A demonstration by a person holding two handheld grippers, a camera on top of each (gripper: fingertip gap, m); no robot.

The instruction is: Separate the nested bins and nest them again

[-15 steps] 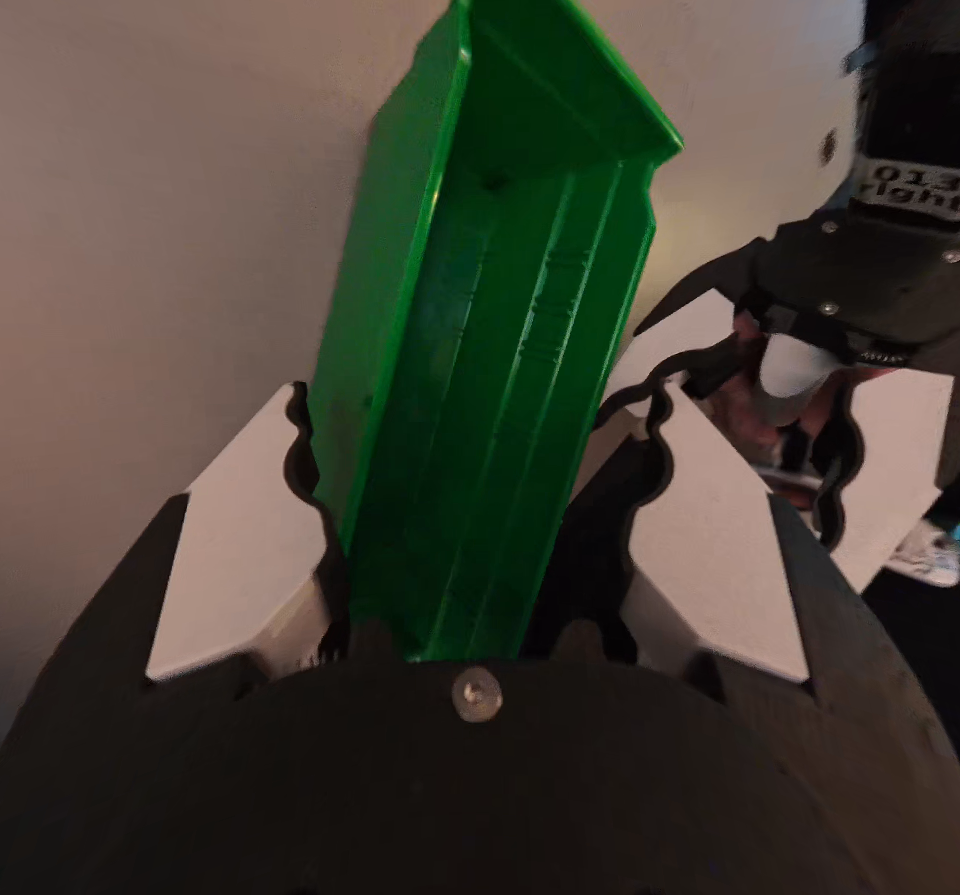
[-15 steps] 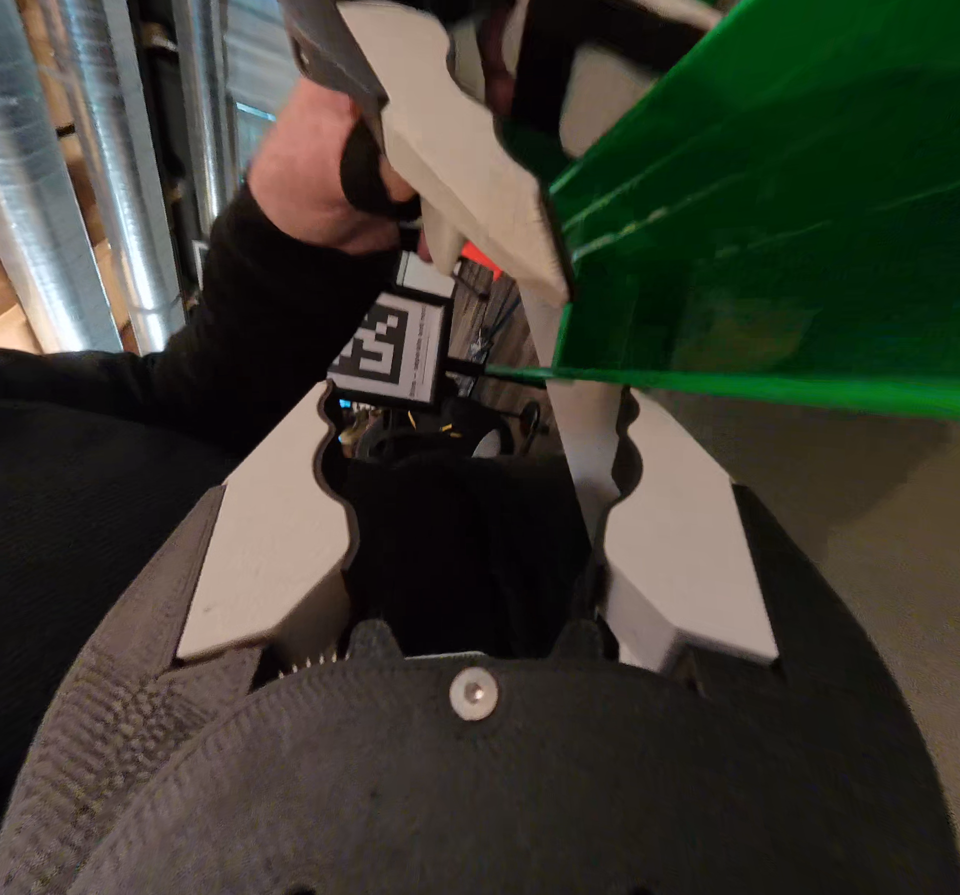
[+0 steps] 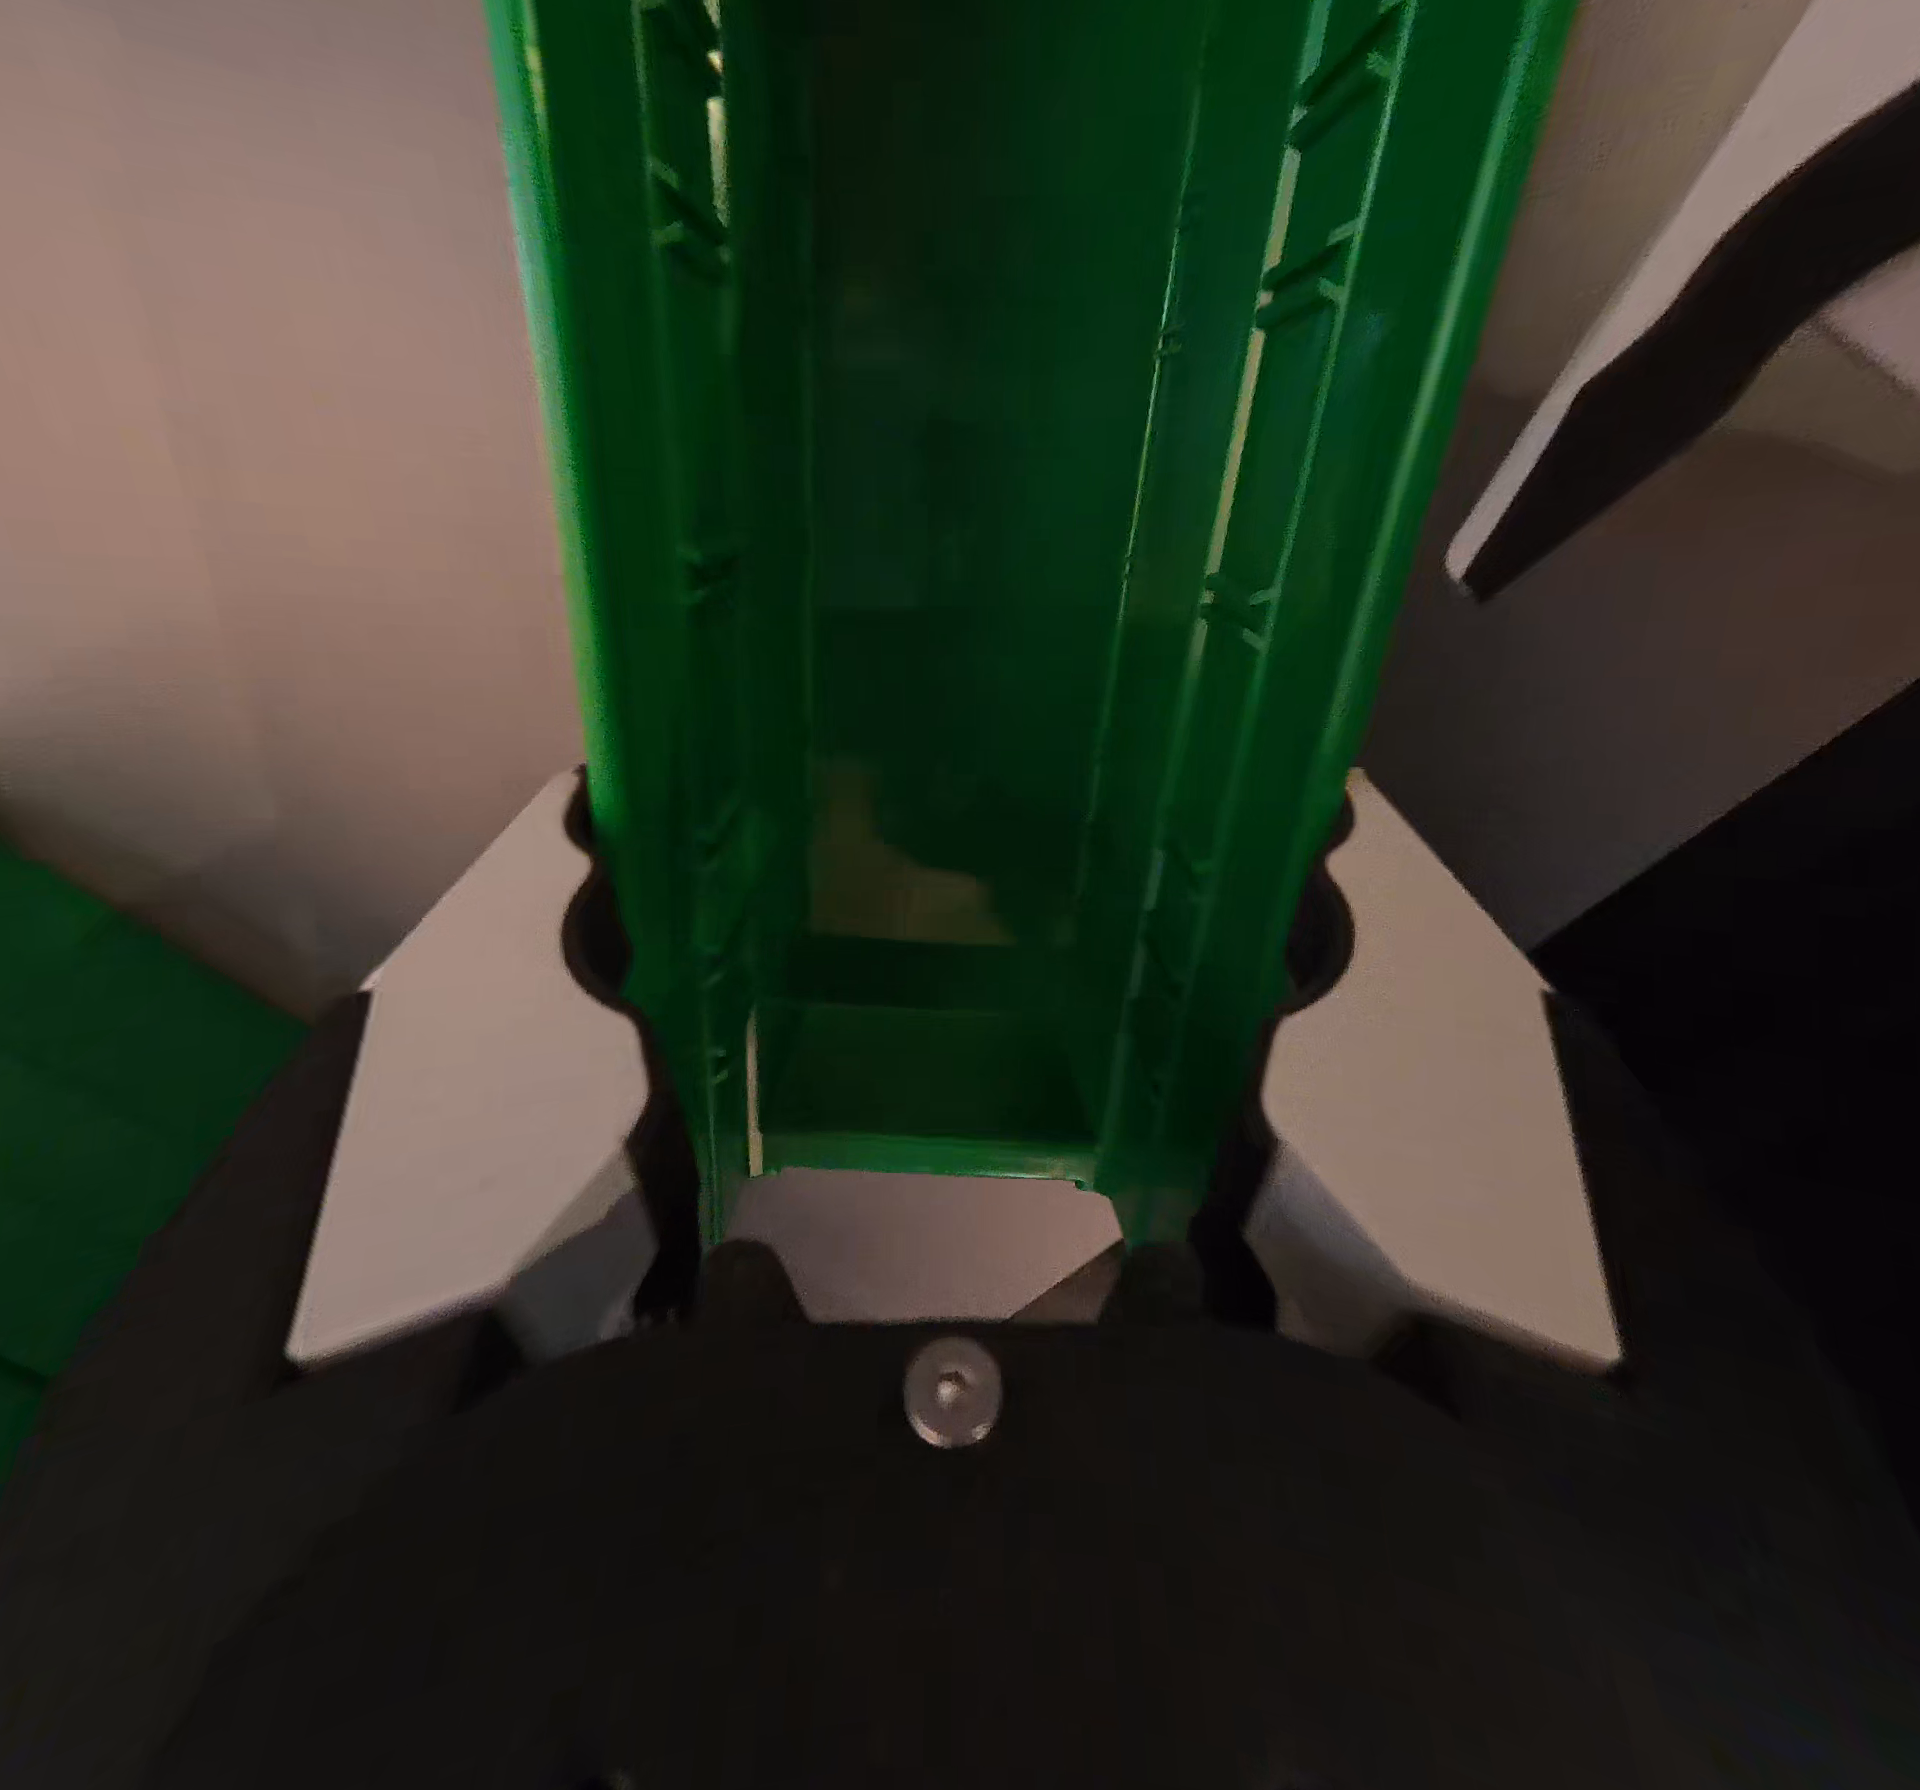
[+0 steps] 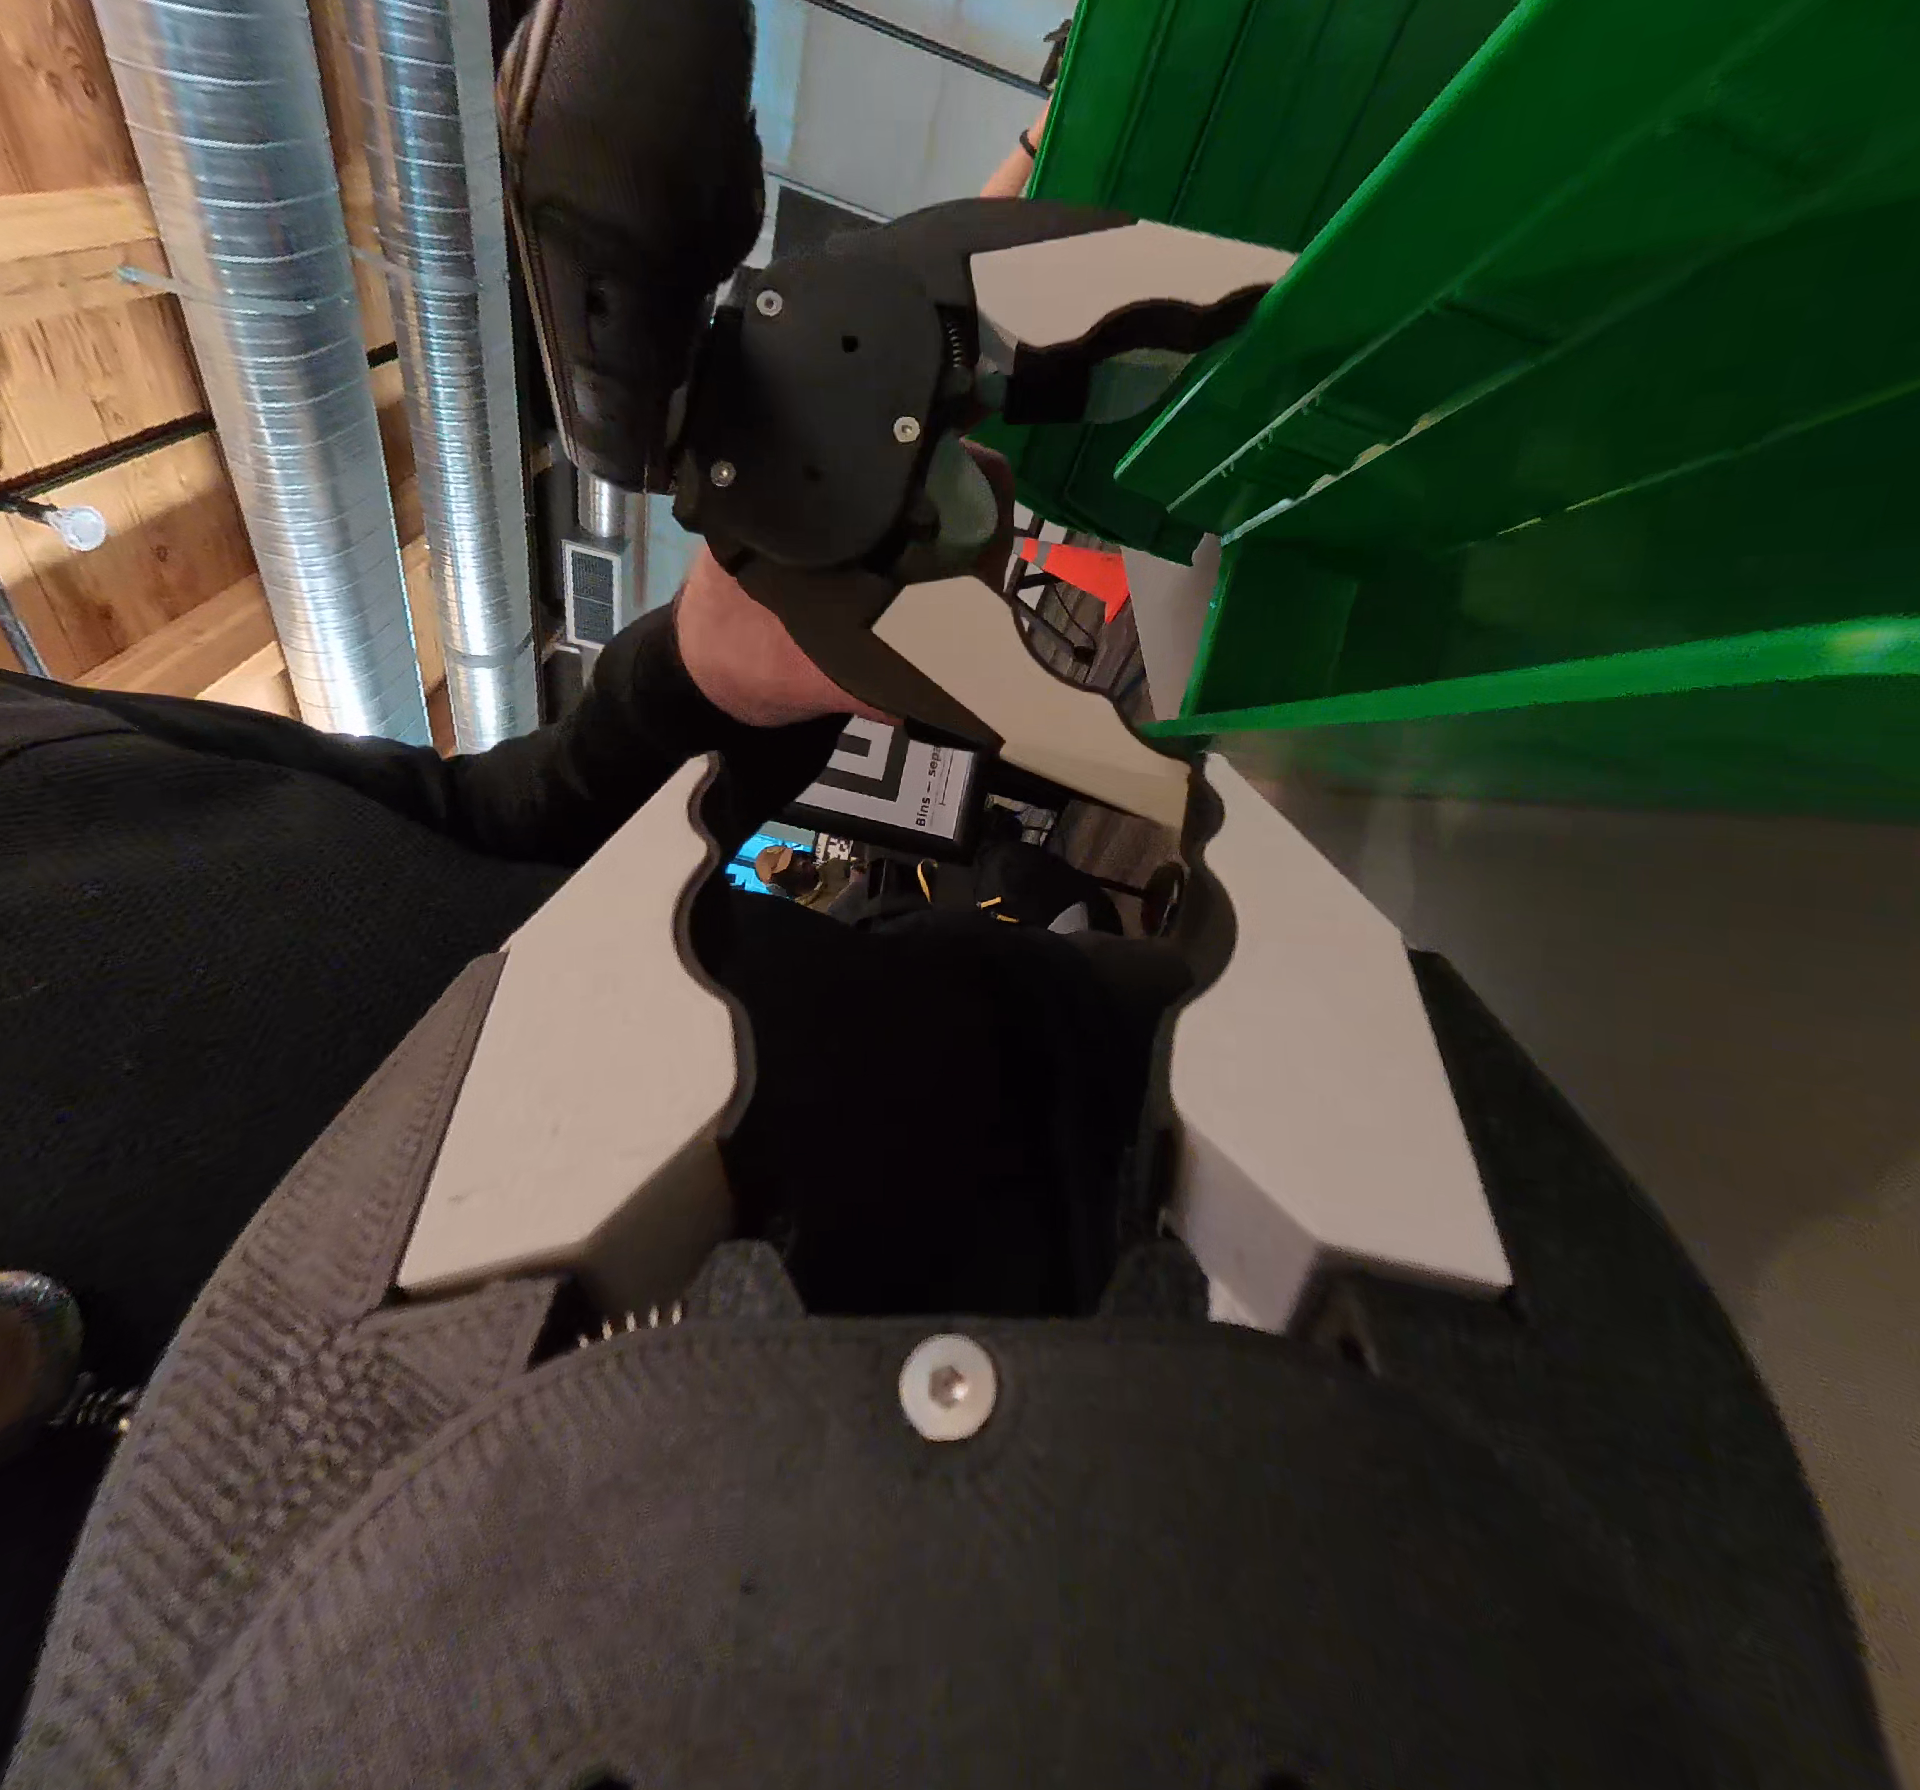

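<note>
Left gripper jaws clamped on green bin rim, right gripper jaws wide, empty

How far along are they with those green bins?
Partway, it seems. One green bin is clamped between the left gripper fingers, lifted clear. More green bins show in the right wrist view, apparently at least two. The right gripper is open and empty. Whether this is separating or re-nesting, I cannot tell.

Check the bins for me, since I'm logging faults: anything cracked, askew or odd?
No damage shows. The green bin is clamped between the left gripper fingers, off the table and tipped, as expected mid-task. The right gripper is open and empty.
</note>
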